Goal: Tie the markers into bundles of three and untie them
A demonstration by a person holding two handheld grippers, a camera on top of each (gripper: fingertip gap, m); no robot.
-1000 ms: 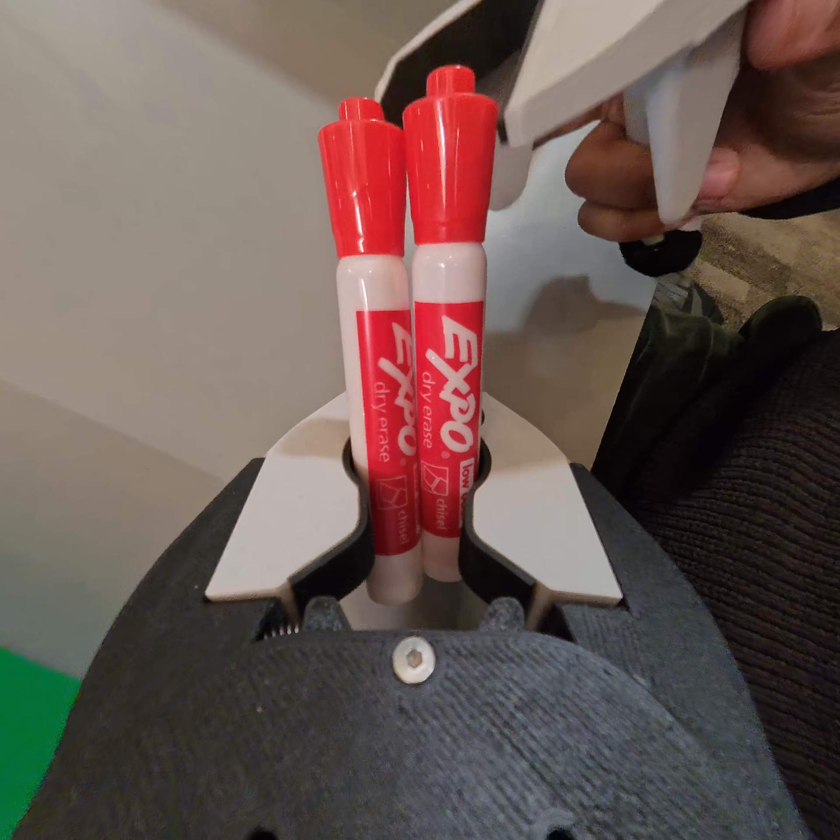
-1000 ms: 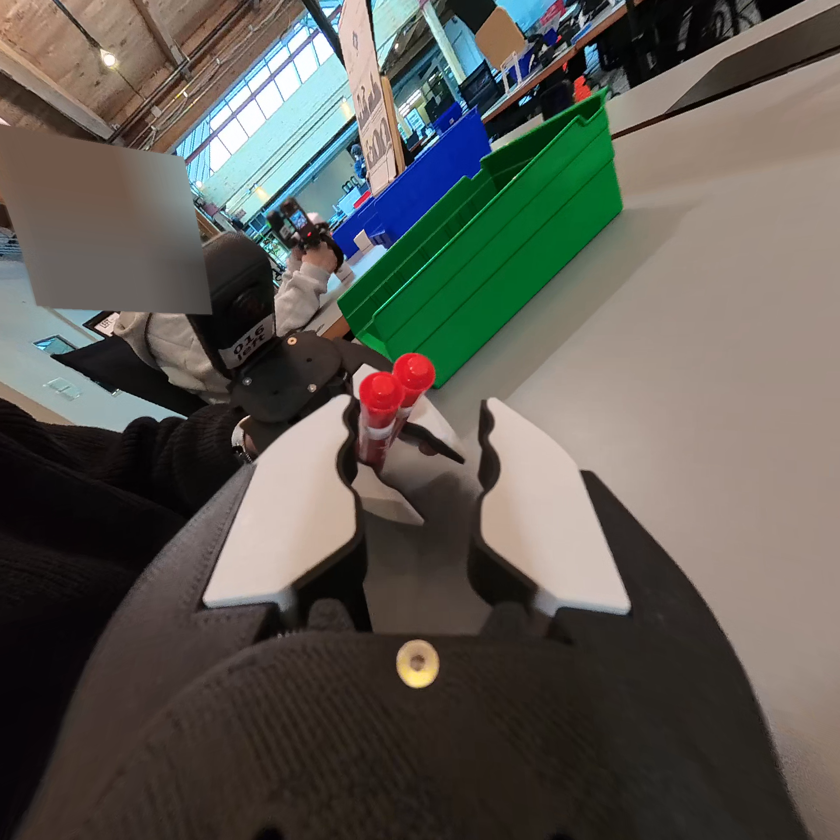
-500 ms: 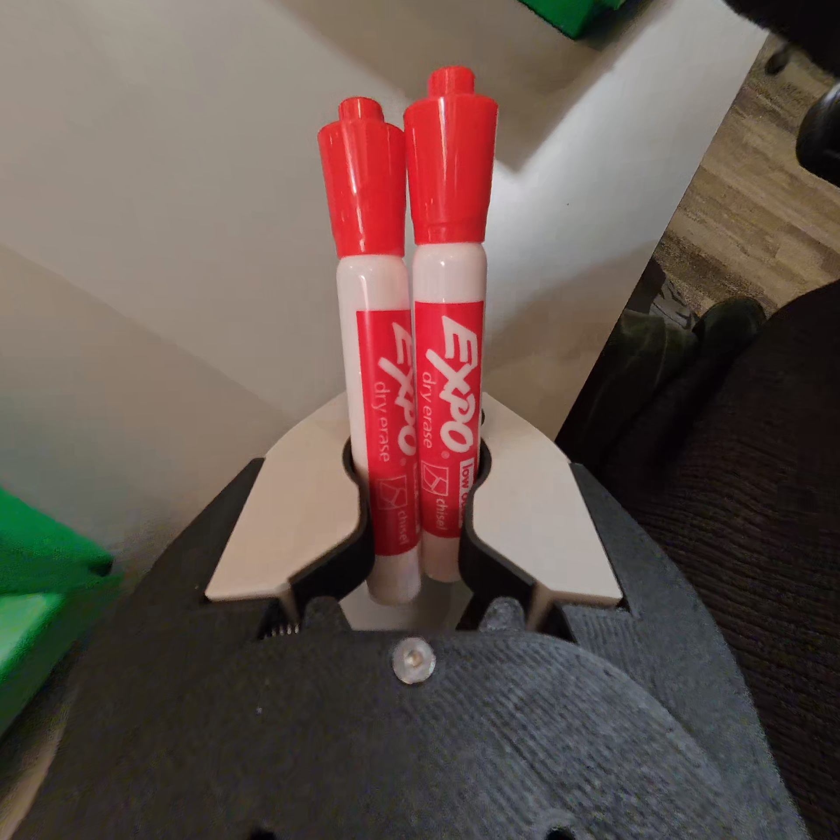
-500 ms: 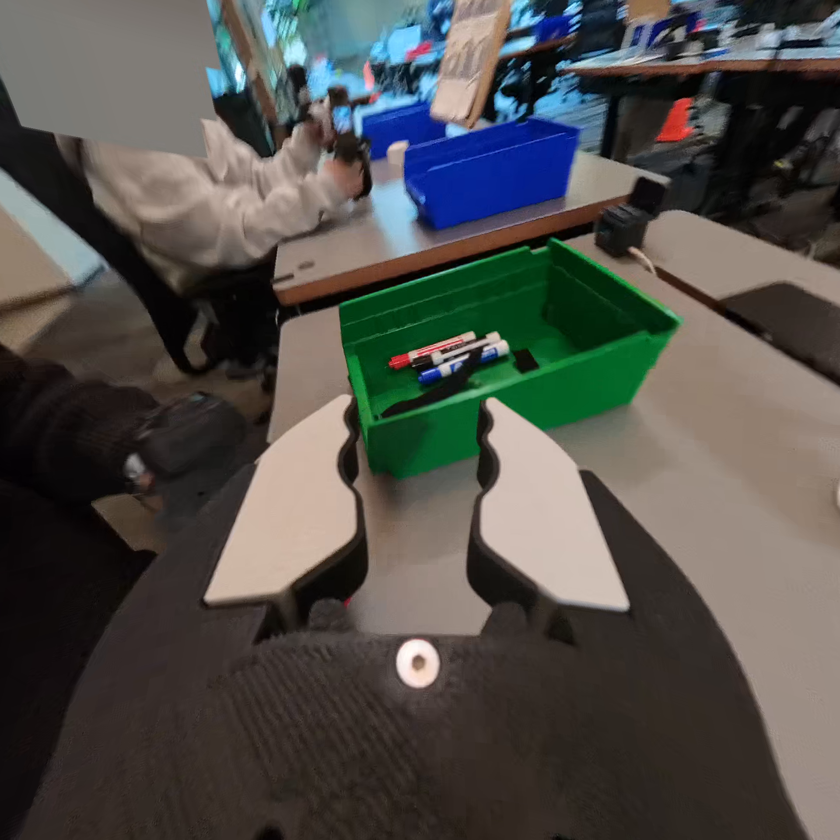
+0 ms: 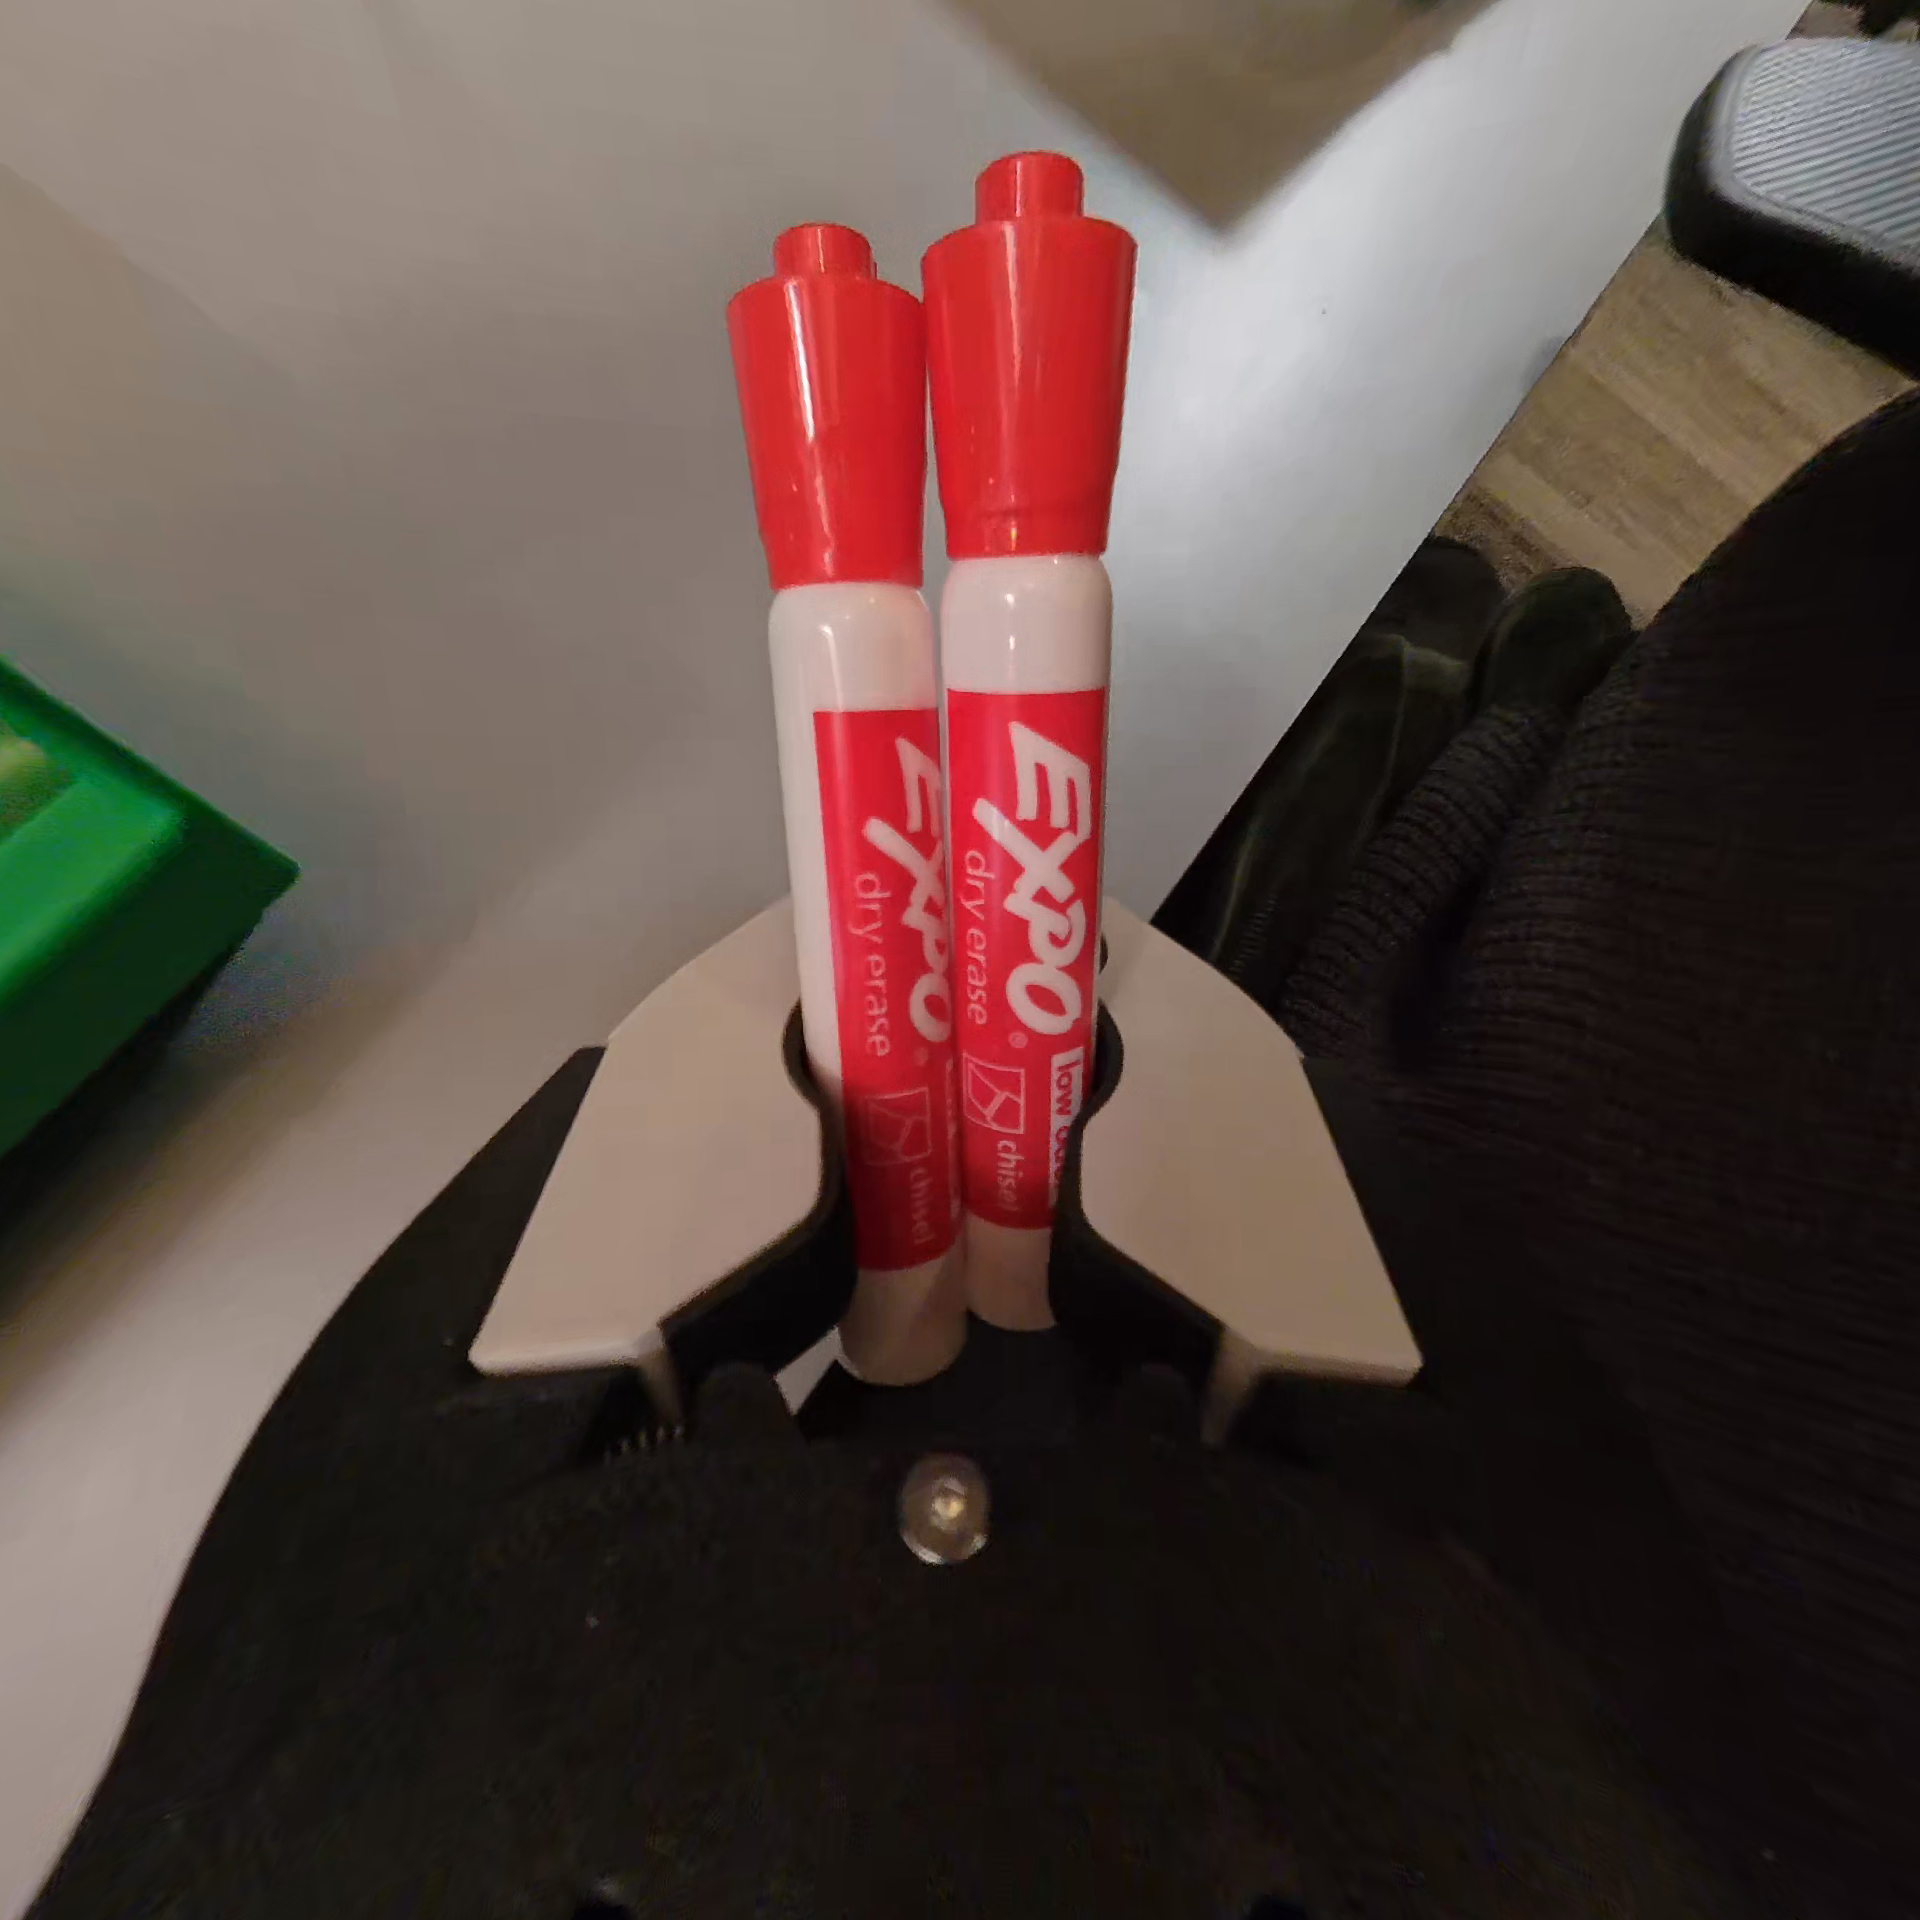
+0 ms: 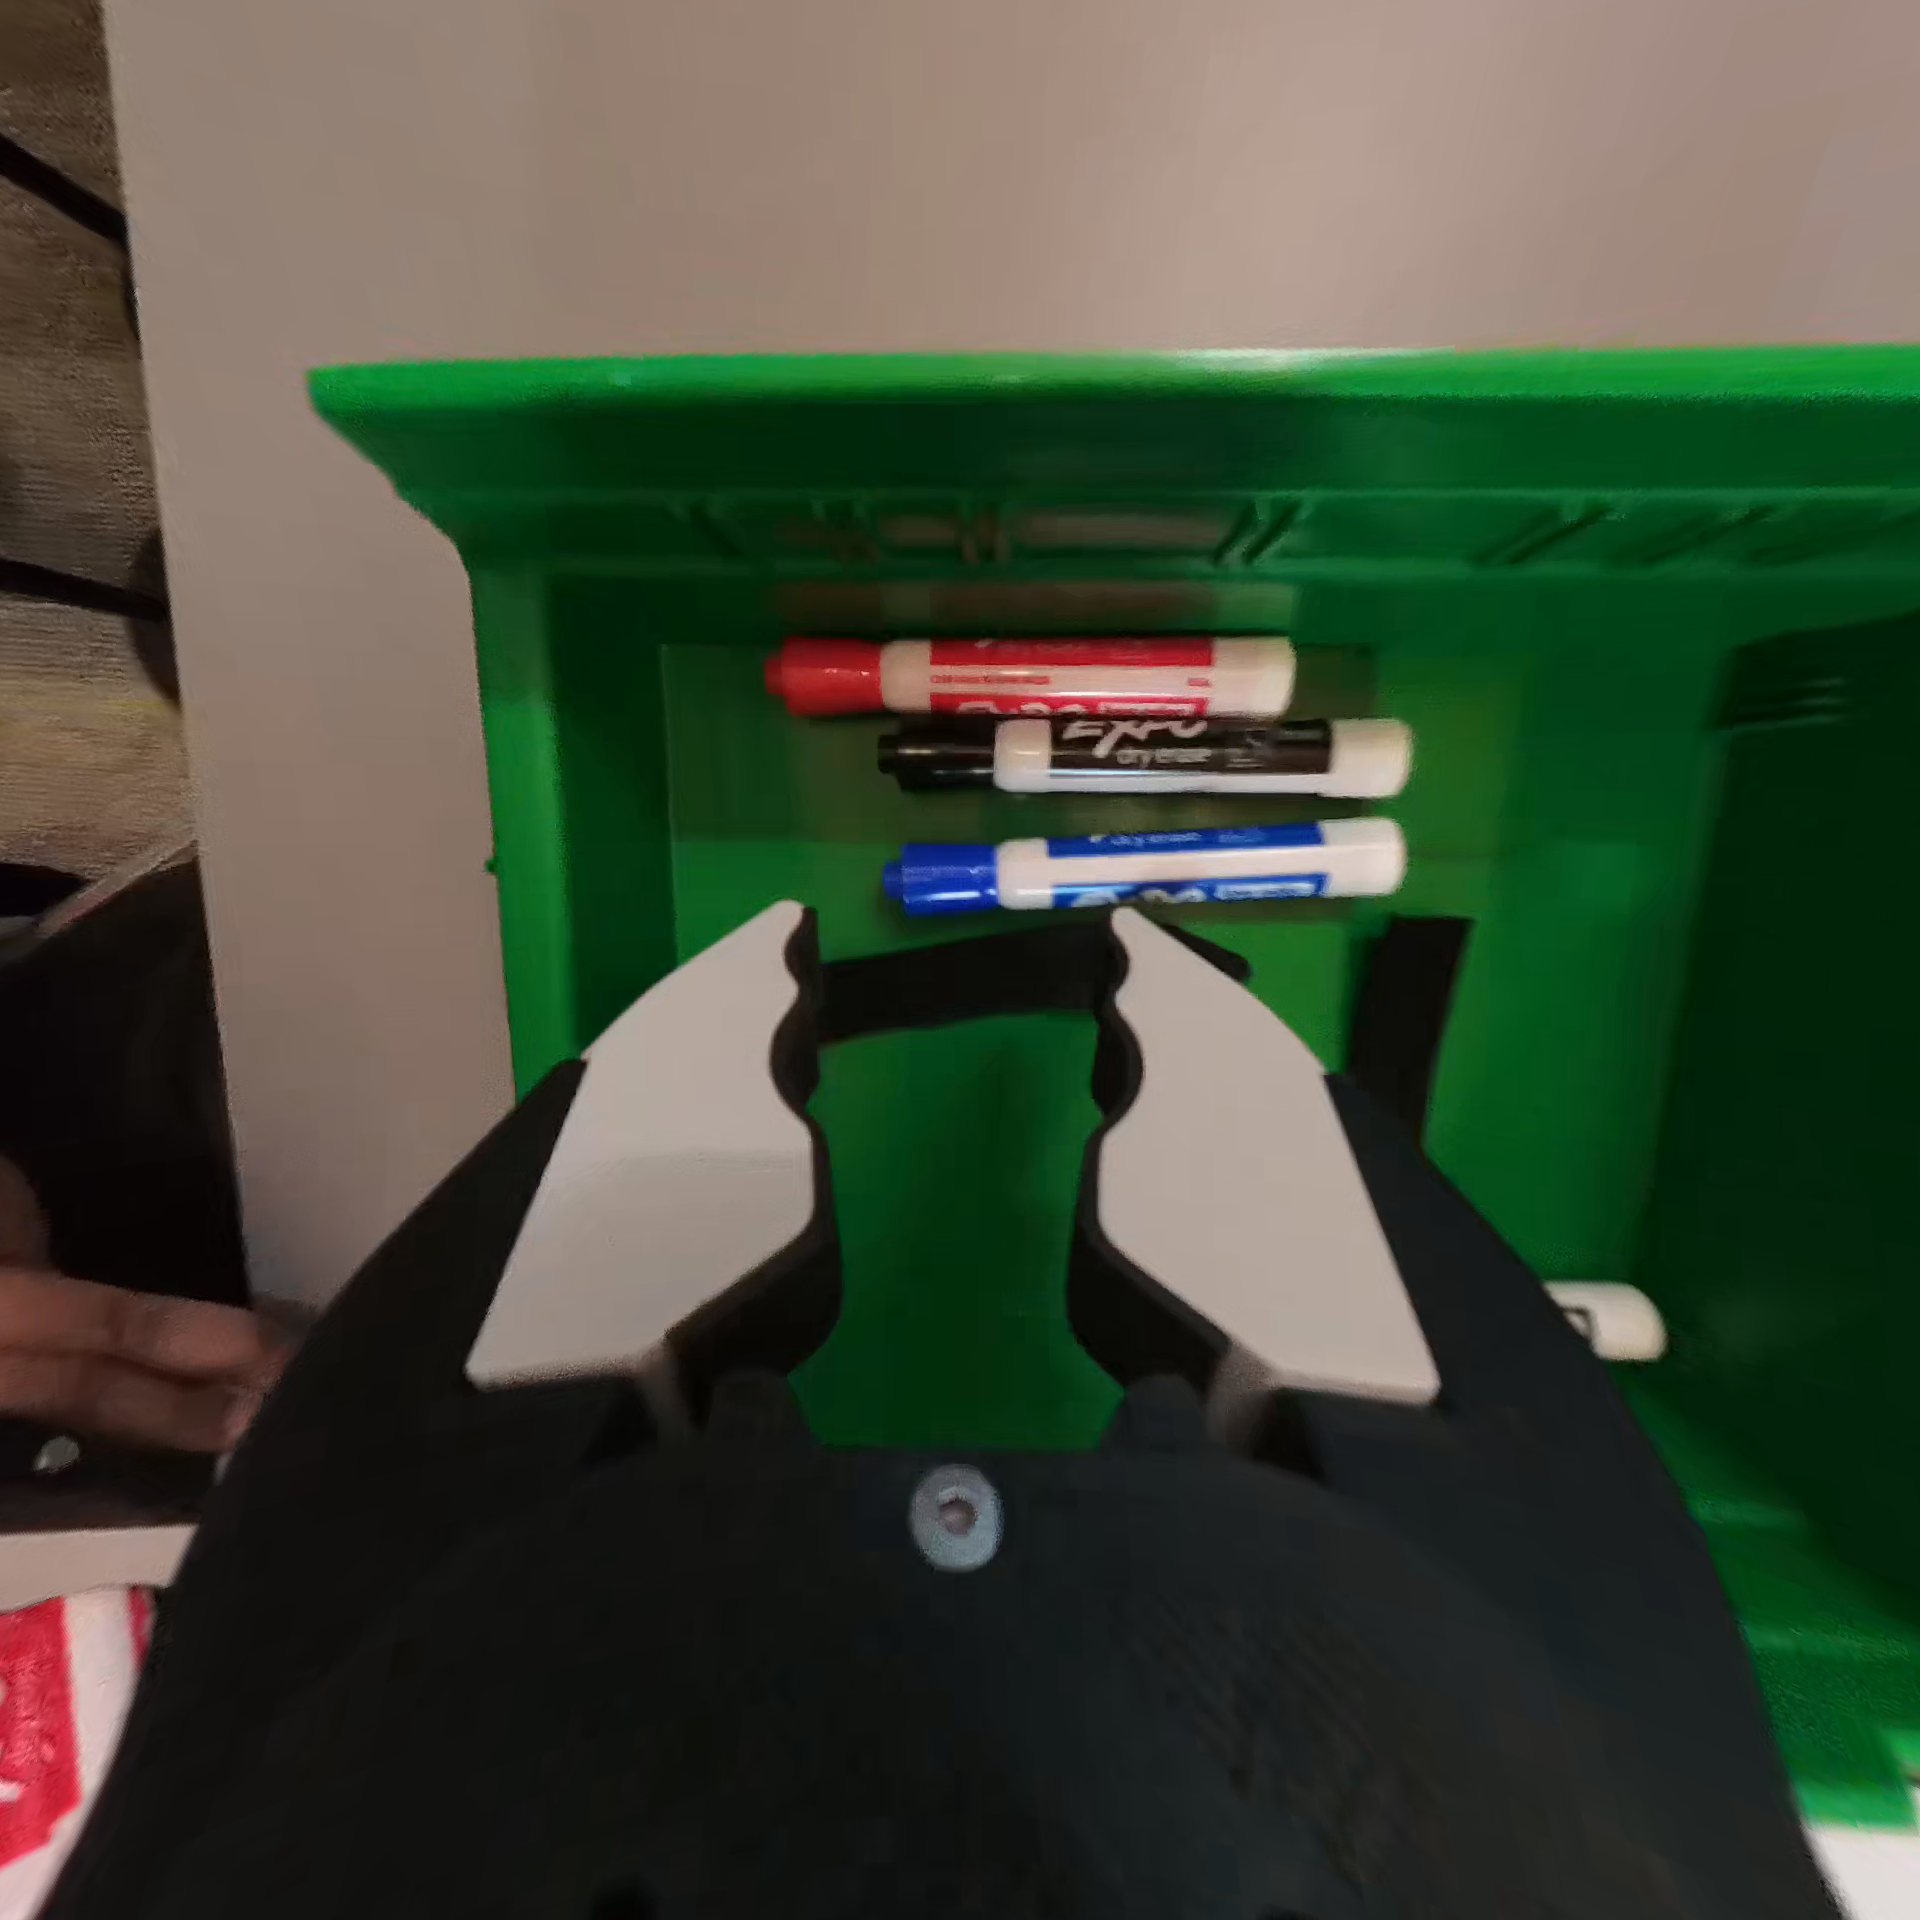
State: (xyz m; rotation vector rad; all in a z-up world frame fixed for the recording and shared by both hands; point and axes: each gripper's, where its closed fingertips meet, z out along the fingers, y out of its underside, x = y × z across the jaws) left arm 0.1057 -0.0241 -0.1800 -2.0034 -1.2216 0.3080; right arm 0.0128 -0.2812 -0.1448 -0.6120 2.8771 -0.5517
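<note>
My left gripper (image 5: 951,977) is shut on two red-capped markers (image 5: 1023,644), held side by side with caps pointing away, above the pale table (image 5: 416,468). My right gripper (image 6: 956,925) is open and empty, reaching over the inside of a green bin (image 6: 935,416). In the bin lie a red marker (image 6: 1039,675), a black marker (image 6: 1143,756) and a blue marker (image 6: 1143,868), side by side, just beyond my right fingertips. A black strap (image 6: 956,982) lies on the bin floor between the right fingers. The red markers' label also shows at the lower left of the right wrist view (image 6: 42,1714).
The bin's corner (image 5: 94,883) shows at the left of the left wrist view. A person's dark knitted sleeve (image 5: 1610,1039) fills the right side. A chair (image 5: 1808,177) stands on the wood floor at top right. A white marker end (image 6: 1605,1320) lies in the bin at right. A hand (image 6: 114,1361) shows at left. From my right tips it is roughly 7 cm to the black strap (image 6: 956,982); from my left, 20 cm.
My right gripper has swung down and forward over the green bin, staying open. My left gripper keeps its hold on the two red markers and has shifted a little, with the bin corner nearer.
</note>
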